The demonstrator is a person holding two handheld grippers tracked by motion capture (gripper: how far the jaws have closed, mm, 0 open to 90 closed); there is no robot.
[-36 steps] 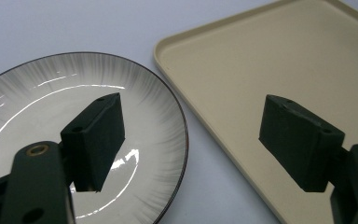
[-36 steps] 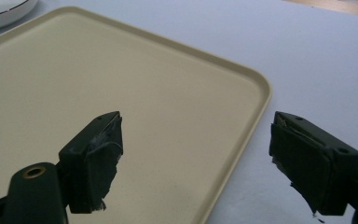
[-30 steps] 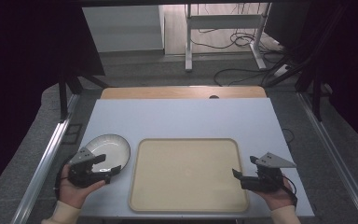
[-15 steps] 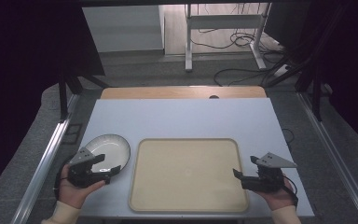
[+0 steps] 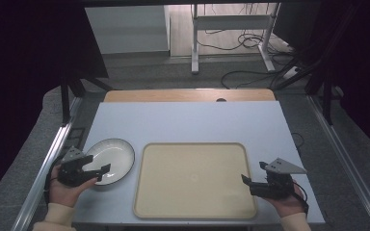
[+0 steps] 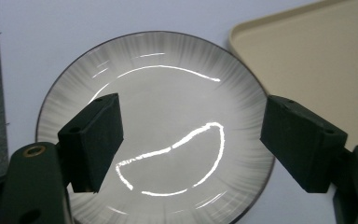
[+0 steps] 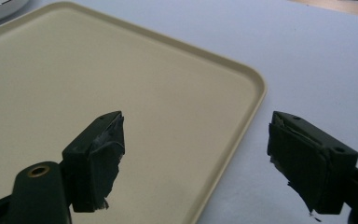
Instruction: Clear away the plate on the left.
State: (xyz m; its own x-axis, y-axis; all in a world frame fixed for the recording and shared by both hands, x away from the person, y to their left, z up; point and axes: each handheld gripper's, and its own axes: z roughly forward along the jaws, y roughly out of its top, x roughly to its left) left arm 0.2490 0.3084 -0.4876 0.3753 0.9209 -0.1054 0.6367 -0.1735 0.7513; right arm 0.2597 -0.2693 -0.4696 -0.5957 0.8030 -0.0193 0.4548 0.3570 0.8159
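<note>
A white plate with a dark rim (image 5: pixel 110 160) (image 6: pixel 154 126) lies on the pale table at the front left. Beside it to the right lies a beige tray (image 5: pixel 192 178) (image 7: pixel 98 93) with nothing on it. My left gripper (image 5: pixel 101 171) (image 6: pixel 191 140) hovers over the plate's near-left edge, open, with nothing between its jaws. My right gripper (image 5: pixel 253 178) (image 7: pixel 196 154) is held at the tray's right rim near the front corner, open, its jaws straddling that rim without touching it.
The pale table top (image 5: pixel 183 120) stretches back to a wooden strip (image 5: pixel 188 95). Metal rails (image 5: pixel 53 154) run along both sides. Behind the table is a floor with cables (image 5: pixel 250 72) and a stand's legs.
</note>
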